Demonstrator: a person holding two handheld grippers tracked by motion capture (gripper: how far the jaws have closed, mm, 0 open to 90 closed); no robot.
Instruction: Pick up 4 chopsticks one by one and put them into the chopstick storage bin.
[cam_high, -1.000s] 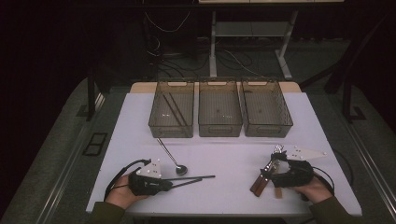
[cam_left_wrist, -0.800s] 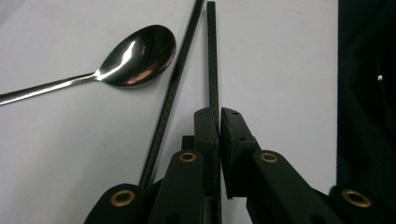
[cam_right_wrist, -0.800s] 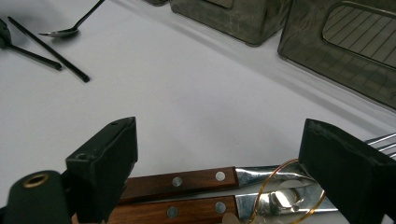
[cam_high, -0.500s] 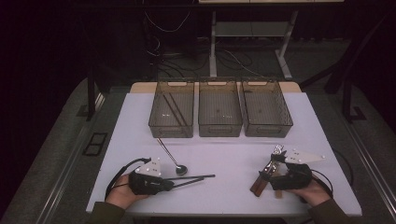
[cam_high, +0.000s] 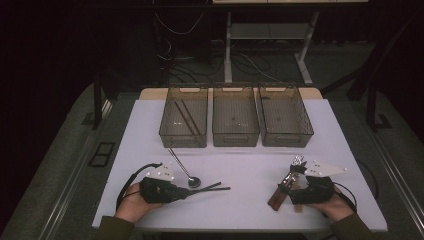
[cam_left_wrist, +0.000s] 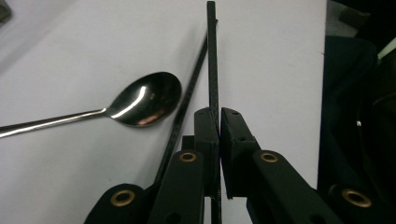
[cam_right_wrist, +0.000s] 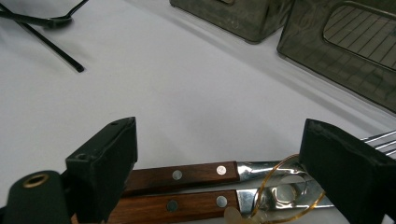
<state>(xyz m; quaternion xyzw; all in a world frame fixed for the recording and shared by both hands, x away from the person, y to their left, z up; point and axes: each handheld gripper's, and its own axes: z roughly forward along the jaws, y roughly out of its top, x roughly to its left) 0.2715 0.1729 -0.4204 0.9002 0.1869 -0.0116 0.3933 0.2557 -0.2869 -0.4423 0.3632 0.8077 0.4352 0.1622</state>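
Black chopsticks (cam_high: 212, 188) lie near the white desk's (cam_high: 250, 165) front left; the left tongs (cam_high: 186, 192) are clamped on one, the other just beside it, a steel spoon (cam_high: 183, 169) alongside. Three mesh bins (cam_high: 235, 116) stand behind. At right, the right tongs (cam_high: 291, 187) stand apart over two wooden-handled pieces of cutlery (cam_right_wrist: 187, 189).

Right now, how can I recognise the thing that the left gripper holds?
On the white table, find the left gripper at the near left. Its jaws pinch one black chopstick; the second chopstick lies loose beside it, near the shiny spoon.
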